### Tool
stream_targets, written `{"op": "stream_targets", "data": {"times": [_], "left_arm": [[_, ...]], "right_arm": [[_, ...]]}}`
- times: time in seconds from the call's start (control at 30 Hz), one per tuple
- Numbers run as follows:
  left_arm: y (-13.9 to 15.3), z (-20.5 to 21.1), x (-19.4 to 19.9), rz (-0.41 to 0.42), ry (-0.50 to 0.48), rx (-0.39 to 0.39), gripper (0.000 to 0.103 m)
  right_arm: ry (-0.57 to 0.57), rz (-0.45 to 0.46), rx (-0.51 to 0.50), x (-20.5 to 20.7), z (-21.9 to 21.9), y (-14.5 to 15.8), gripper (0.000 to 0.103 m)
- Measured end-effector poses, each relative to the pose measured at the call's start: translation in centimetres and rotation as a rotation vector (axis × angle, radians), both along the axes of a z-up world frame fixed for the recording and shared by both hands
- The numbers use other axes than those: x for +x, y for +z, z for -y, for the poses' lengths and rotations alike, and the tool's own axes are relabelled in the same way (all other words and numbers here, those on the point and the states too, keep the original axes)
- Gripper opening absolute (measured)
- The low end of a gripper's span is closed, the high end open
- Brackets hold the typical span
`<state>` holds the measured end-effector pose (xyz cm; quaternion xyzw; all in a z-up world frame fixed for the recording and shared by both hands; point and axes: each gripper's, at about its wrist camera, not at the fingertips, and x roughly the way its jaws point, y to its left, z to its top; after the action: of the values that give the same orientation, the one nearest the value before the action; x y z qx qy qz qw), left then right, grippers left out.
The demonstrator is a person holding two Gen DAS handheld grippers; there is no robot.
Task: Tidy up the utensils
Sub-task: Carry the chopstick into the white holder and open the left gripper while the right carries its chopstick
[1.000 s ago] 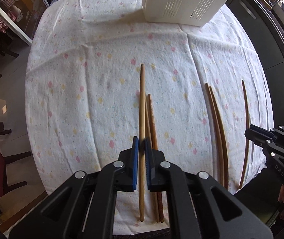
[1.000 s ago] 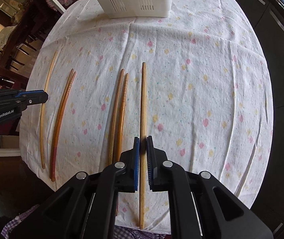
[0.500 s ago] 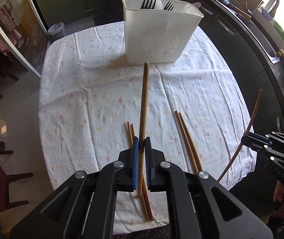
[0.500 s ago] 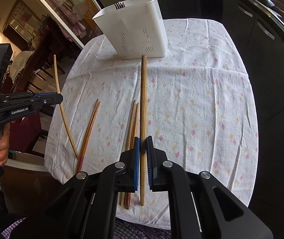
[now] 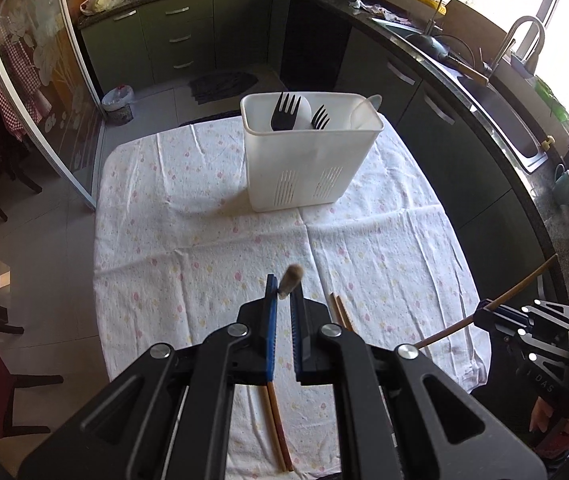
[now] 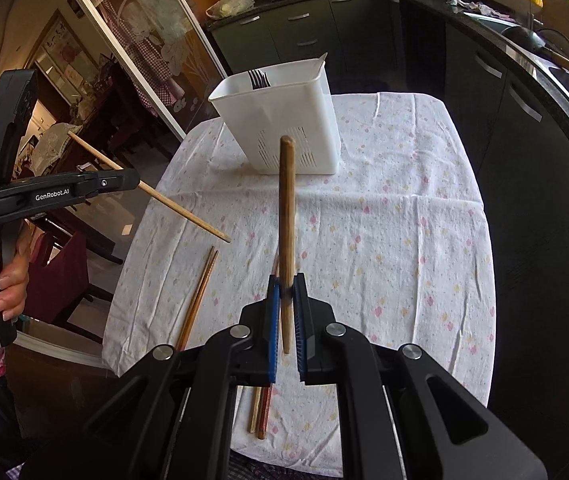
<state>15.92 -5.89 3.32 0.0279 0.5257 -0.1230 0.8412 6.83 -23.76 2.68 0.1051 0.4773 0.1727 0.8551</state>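
Lifting clear of the cloth (image 5: 188, 240) since a second ago, both grippers now clamp one chopstick each, left (image 5: 281, 312) on chopstick (image 5: 290, 280), right (image 6: 285, 312) on chopstick (image 6: 287, 216), both tilted toward the caddy (image 5: 308, 160) upper centre, ready to drop in.

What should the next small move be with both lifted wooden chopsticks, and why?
Probably carry both forward over the white slotted plastic utensil holder. The left gripper and right gripper each clamp one wooden chopstick above the spotted tablecloth, short of its open top.
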Motion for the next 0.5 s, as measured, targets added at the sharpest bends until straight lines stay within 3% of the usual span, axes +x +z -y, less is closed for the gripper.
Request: {"op": "stream_targets", "data": {"times": [0.23,0.5], "left_arm": [[6.7,1.0,2.0,0.142,0.012,-0.024,0.006],[12.4,2.6,5.0,0.276,0.038,-0.022,0.006]], "right_arm": [[-0.011,0.055,-0.007,1.2,0.3,3.1,0.008],[-0.002,0.034,0.004,1.7,1.0,2.5,0.008]]}}
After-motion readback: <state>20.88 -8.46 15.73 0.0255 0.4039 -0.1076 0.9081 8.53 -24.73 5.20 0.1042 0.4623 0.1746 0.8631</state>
